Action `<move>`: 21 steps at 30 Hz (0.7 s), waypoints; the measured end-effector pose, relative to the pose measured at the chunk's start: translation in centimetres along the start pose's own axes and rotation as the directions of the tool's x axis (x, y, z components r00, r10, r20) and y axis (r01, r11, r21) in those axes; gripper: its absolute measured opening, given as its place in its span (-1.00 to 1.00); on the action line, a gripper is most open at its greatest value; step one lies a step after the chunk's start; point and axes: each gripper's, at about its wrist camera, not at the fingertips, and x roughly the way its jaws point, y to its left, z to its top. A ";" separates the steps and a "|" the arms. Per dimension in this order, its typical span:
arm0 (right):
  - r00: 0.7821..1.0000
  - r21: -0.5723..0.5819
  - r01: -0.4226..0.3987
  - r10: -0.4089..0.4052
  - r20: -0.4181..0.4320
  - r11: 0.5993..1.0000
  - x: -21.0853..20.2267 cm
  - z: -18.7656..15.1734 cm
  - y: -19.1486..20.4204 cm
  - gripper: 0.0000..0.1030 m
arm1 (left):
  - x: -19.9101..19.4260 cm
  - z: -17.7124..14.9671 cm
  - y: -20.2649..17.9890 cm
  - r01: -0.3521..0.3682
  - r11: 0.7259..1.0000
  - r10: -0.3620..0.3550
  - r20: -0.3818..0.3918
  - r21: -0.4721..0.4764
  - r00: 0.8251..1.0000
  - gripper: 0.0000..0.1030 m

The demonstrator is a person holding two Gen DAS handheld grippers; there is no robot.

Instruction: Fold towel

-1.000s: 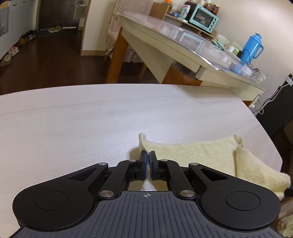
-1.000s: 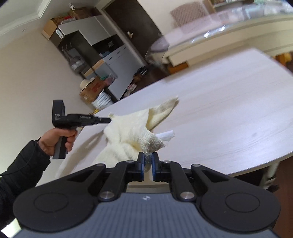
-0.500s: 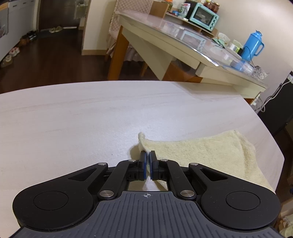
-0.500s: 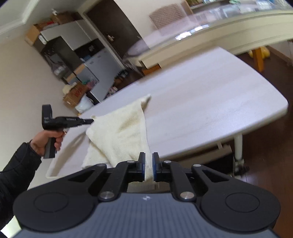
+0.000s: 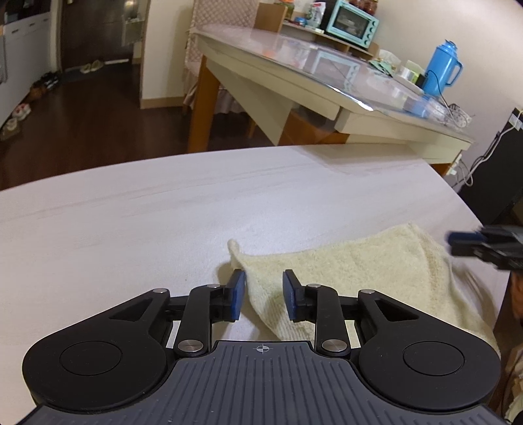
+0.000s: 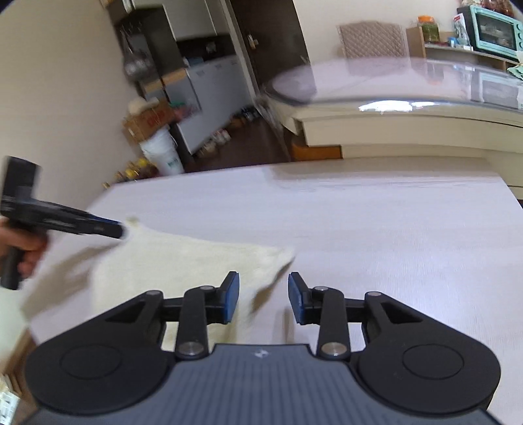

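Note:
A cream terry towel [image 5: 353, 278] lies spread flat on the white table [image 5: 163, 222], near its right end. My left gripper [image 5: 263, 299] is open, its jaws either side of the towel's near left corner, gripping nothing. The right gripper shows blurred at the right edge of the left wrist view [image 5: 483, 245]. In the right wrist view the towel [image 6: 183, 261] lies flat and blurred. My right gripper [image 6: 263, 299] is open and empty just above the towel's right corner. The left gripper [image 6: 65, 225] is at the towel's far left corner.
A second table [image 5: 327, 88] with a glass top stands behind, with a blue thermos [image 5: 439, 68] and a teal toaster oven [image 5: 351, 19] near it. The white table's right edge [image 5: 483, 222] is close to the towel. Boxes and a white bucket [image 6: 163, 150] stand by the wall.
Both grippers have opened and let go of the towel corners. The towel, lifted and bunched a second ago, now lies flat on the table. The right gripper has swung to face across the table.

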 end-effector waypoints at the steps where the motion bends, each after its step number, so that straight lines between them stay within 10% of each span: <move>1: 1.000 0.011 -0.004 0.004 -0.012 1.000 1.0 0.4 -0.3 -0.30 | 0.1 0.0 0.1 0.000 1.000 0.000 -0.002 0.002 1.000 -0.46; 7: 0.999 0.033 -0.037 0.038 -0.019 0.999 2.5 0.3 -1.0 -0.43 | 0.5 -0.5 0.7 0.019 1.000 -0.019 0.010 -0.002 1.000 -0.46; 9: 0.999 0.033 -0.039 0.039 -0.017 0.999 2.6 0.3 -1.3 -0.90 | 0.7 -0.6 0.7 0.027 1.000 -0.027 0.013 0.009 1.000 -0.51; 21: 0.996 -0.059 0.085 -0.085 -0.001 0.995 4.0 4.4 -3.8 -0.78 | 2.4 0.8 0.0 0.017 1.000 -0.018 0.053 0.018 0.998 -0.39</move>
